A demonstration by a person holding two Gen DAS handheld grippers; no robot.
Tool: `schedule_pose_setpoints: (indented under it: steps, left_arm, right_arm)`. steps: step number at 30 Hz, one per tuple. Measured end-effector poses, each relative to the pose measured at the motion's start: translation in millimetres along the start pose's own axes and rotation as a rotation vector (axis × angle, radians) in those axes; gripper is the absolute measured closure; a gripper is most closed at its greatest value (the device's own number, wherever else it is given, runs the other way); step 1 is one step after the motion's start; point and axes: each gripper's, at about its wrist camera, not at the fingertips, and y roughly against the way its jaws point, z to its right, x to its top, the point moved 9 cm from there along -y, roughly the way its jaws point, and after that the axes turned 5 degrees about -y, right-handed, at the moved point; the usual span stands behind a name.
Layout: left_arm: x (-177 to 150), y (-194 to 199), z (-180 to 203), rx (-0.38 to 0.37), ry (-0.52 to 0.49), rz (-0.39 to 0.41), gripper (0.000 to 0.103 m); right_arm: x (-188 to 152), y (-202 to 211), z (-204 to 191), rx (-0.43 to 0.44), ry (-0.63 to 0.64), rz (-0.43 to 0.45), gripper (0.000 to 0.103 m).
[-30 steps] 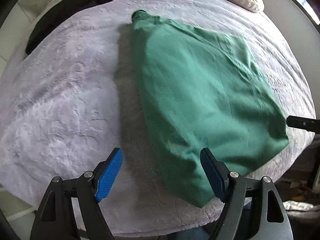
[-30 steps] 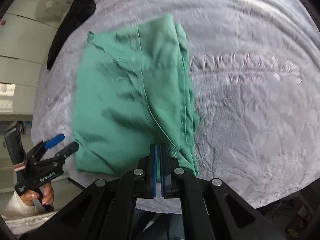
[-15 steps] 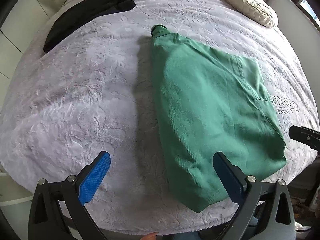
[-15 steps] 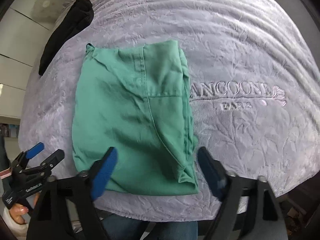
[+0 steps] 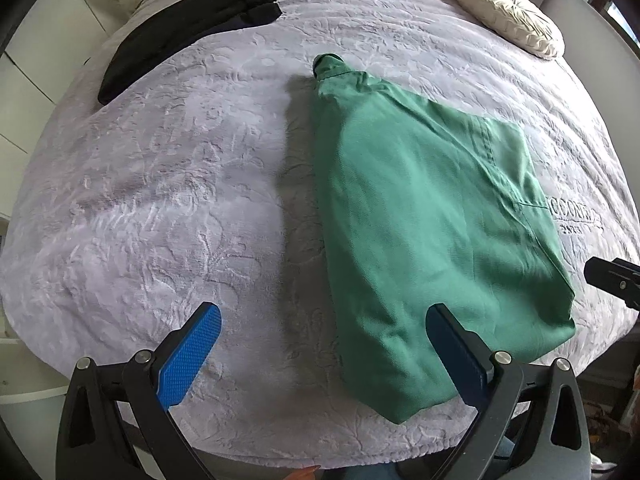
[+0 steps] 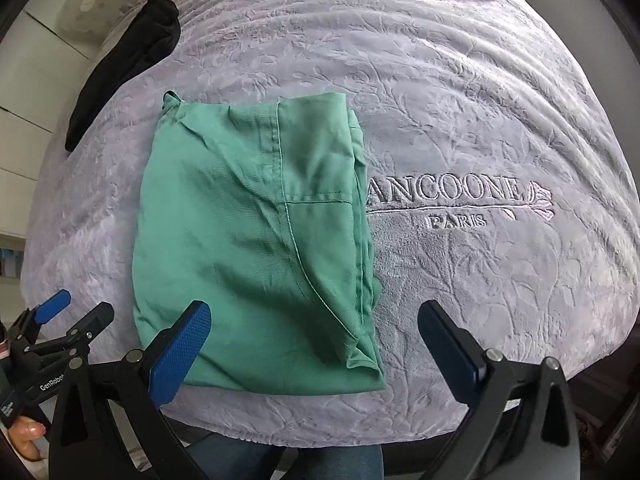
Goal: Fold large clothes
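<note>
Between the blue-padded fingers of the right gripper (image 6: 314, 350), spread wide and gripping nothing, its jaws having just been opening, lies the near right corner of the folded green cotton garment (image 6: 256, 248); cloth shows in the gap but no pad presses on it. Left gripper (image 5: 326, 354): likewise spread wide and empty, hanging over the near left edge of the same garment, one finger above bare cover, the other above green cloth. Garment: rests flat as a rough rectangle on the near middle of the lilac embossed plush bedspread (image 6: 480, 120), just left of the stitched lettering, its near edge close to the bed's near edge. Risks, as judged: layered hems at the right side sit uneven and slightly lifted, so a pinch there may catch only the top layer and pull the fold apart; plush pile may drag the underside and skew the next fold; a pull toward the near edge may slide the bundle off the bed. Far left: black folded clothing (image 6: 124, 60), well apart. Far right: cream pleated cushion (image 5: 512, 20), well apart.
</note>
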Motion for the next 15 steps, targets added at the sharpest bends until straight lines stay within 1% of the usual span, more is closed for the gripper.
schedule_pose_setpoints:
  steps: [15]
  left_arm:
    - [0.8, 0.7, -3.9, 0.007, 0.024, -0.005, 0.000]
  right_arm:
    - [1.0, -0.7, -3.1, -0.004, 0.009, -0.005, 0.000]
